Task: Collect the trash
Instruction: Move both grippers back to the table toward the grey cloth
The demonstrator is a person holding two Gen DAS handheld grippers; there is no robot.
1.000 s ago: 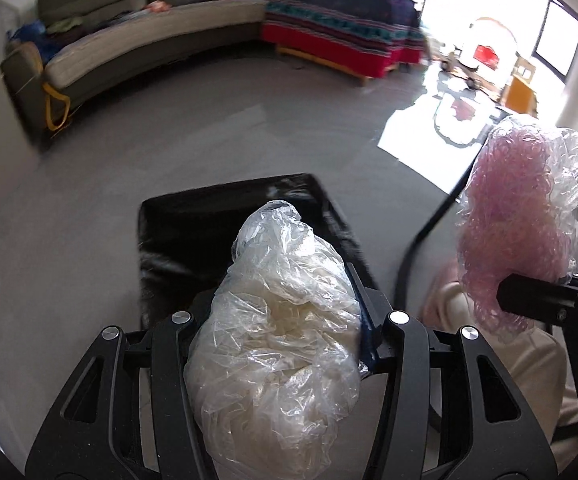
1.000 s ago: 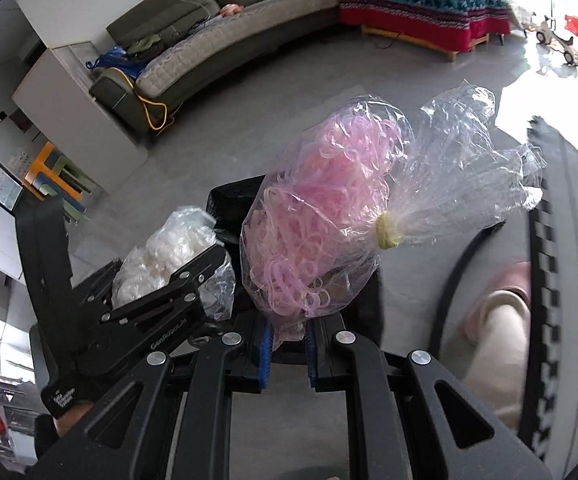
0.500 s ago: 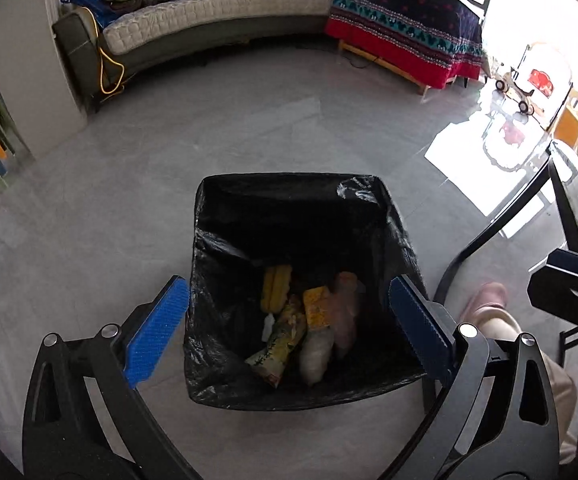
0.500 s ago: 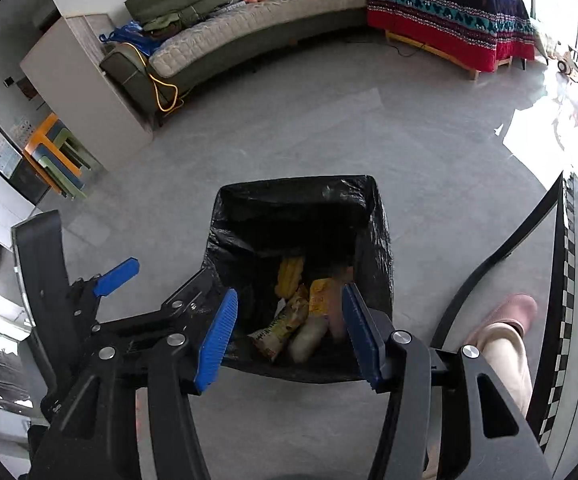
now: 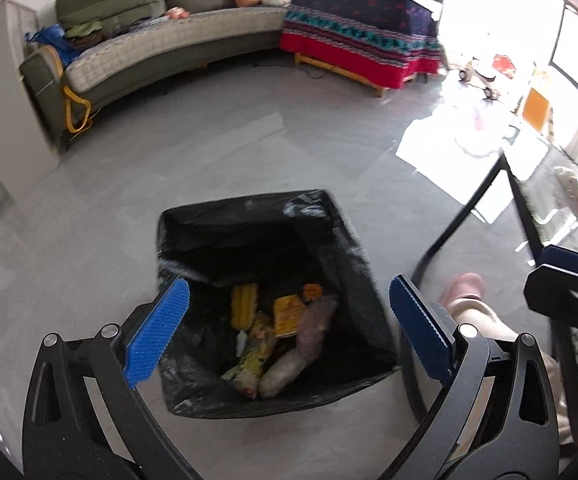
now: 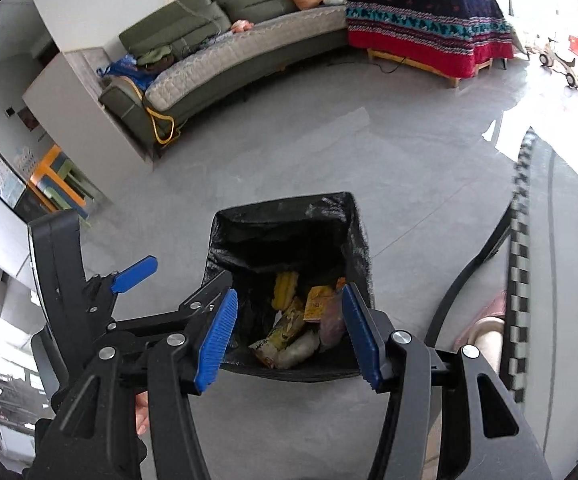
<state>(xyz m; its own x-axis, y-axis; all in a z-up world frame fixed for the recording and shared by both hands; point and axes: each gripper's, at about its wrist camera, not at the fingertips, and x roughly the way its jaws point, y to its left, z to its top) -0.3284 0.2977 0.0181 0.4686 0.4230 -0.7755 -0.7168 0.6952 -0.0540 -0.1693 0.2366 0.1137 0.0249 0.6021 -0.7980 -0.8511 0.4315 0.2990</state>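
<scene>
Left claw [image 5: 287,330]: spread wide, holding nothing, above the bin.
Right claw [image 6: 287,334]: spread wide, empty, also above the bin.
Bin [image 5: 329,216]: lined with a black bag, standing on the grey floor [image 5: 209,152].
Trash [image 5: 273,336]: yellow wrappers and pale bags piled at the bin's bottom.
Sofa [image 6: 249,36]: well apart, along the far wall.

Large grey letters reading "PHILOSOPH" ran down the white mat [image 6: 569,300] at the right edge of the right wrist view.
</scene>
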